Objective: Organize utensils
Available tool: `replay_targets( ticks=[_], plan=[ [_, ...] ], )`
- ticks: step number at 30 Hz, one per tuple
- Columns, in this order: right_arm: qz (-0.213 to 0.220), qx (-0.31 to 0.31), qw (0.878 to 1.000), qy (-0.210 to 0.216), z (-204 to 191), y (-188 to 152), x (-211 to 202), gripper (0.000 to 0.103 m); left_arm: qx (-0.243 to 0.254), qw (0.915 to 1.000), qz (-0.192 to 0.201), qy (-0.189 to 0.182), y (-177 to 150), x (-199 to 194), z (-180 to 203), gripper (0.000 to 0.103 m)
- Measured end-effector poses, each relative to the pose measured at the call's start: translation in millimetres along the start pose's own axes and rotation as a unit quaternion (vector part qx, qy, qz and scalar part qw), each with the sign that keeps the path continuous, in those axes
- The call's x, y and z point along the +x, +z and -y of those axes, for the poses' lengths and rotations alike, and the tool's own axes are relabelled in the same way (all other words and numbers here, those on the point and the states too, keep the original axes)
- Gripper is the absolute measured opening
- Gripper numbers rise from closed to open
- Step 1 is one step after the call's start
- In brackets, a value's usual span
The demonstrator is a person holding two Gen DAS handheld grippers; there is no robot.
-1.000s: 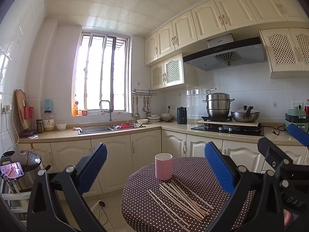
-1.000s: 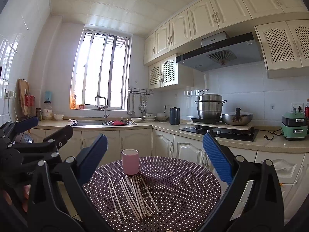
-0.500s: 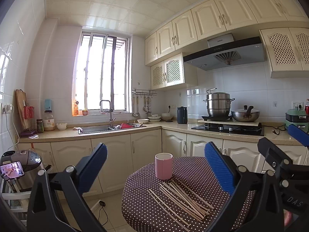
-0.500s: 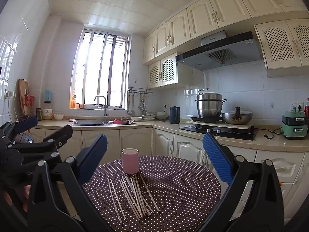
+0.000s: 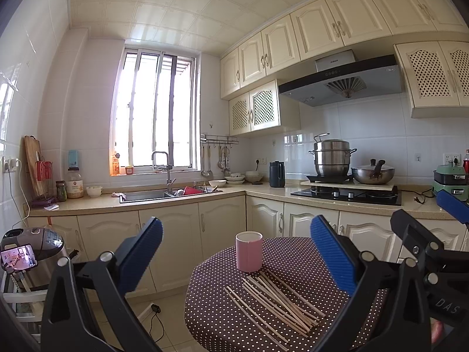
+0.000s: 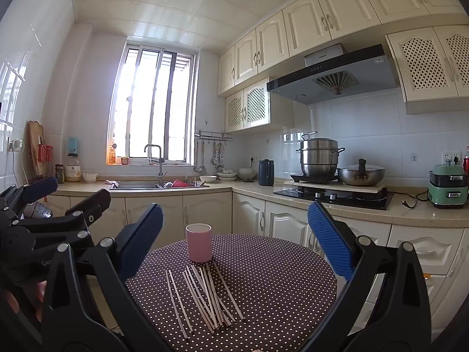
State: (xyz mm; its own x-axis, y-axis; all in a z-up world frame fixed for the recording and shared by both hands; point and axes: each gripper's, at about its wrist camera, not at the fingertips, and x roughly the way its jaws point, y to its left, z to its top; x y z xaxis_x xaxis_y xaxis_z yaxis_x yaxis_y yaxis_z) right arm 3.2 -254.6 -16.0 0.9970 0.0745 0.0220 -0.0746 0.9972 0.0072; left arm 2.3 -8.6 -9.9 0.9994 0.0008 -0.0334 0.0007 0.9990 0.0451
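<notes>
almost nothing has changed over the last second. in both wrist views the pink cup, the sticks and the kitchen behind them sit at the same places in the frame as a second ago, apart from a very slight drift, so the two grippers have been held nearly motionless above the table.

the left gripper [image 5: 236, 253] hangs with its blue-padded jaws spread wide and nothing between them; the right gripper [image 6: 234, 234] is likewise wide apart and empty. in the right wrist view the left gripper shows at the left edge of the frame, and in the left wrist view the right one shows at the right edge, so the two are side by side.

the chopsticks [image 6: 202, 296] lie loose in a rough fan on the dotted tablecloth [image 6: 278, 278], at lower centre of the right wrist view, their far ends just beside the base of the pink cup [image 6: 199, 242], which stands upright behind them. in the left wrist view the same bundle [image 5: 275, 305] sits at lower centre right, below the cup [image 5: 249, 250].

judging by this stillness, the task has not begun: no stick is gathered or placed in the cup. a likely first move is to lower one gripper onto the fan.
</notes>
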Motion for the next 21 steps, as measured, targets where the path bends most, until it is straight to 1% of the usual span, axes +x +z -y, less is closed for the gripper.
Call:
replay_targets(
  ticks=[21],
  plan=[
    [-0.001, 0.0, 1.0, -0.001, 2.0, 0.2, 1.6, 0.097, -0.001, 1.0, 0.001, -0.001, 0.0, -0.1, -0.7, 0.099]
  ],
)
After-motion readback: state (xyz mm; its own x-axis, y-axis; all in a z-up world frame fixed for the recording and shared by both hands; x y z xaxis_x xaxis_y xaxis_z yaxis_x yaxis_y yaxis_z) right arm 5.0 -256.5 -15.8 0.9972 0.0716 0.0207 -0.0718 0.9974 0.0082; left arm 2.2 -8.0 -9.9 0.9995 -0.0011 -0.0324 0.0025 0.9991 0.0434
